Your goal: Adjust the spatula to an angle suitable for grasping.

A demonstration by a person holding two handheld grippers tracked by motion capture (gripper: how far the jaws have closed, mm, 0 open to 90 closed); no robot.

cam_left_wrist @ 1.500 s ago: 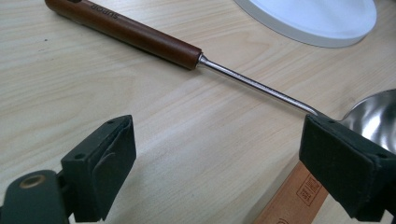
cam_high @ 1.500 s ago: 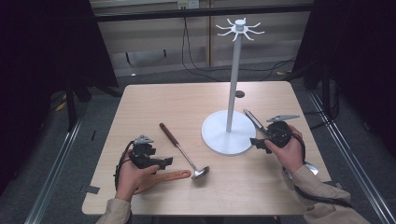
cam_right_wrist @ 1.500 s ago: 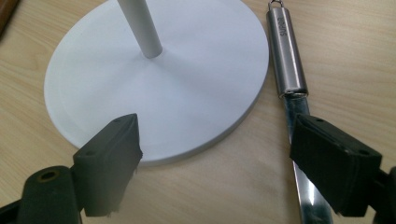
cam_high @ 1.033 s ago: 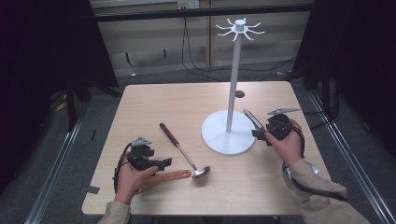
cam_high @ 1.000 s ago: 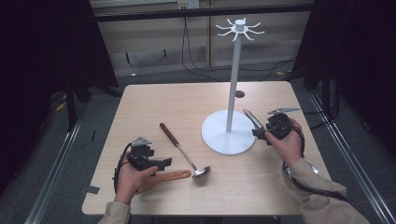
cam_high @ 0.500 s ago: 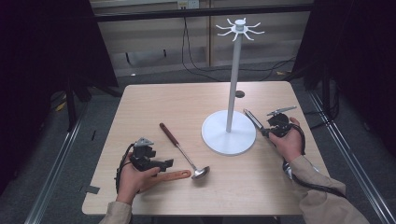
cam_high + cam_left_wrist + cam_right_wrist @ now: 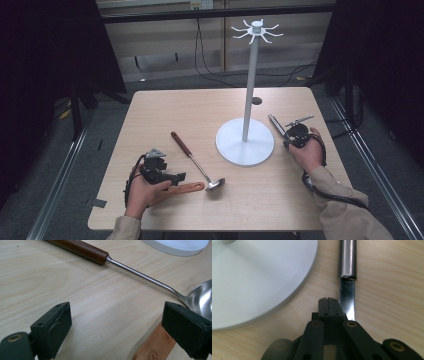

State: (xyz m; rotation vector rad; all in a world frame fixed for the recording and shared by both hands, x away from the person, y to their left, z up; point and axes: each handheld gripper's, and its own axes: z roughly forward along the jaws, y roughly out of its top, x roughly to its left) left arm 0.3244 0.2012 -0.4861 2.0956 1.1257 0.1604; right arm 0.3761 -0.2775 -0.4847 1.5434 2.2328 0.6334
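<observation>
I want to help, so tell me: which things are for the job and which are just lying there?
In the job:
steel-handled tool, beside the right gripper
wooden handle, by the left gripper
hook stand, probably

Lying about:
ladle, untouched
dark round spot
floor cables

Light wooden tabletop (image 7: 160, 115). White rack stand (image 7: 245, 142) right of centre; ladle (image 7: 198, 162) diagonal left of it, bowl toward near edge; wooden-handled utensil (image 7: 186, 188) near front-left corner; steel-handled utensil (image 7: 276, 124) by right edge; small dark disc (image 7: 256, 101) toward far edge.
</observation>
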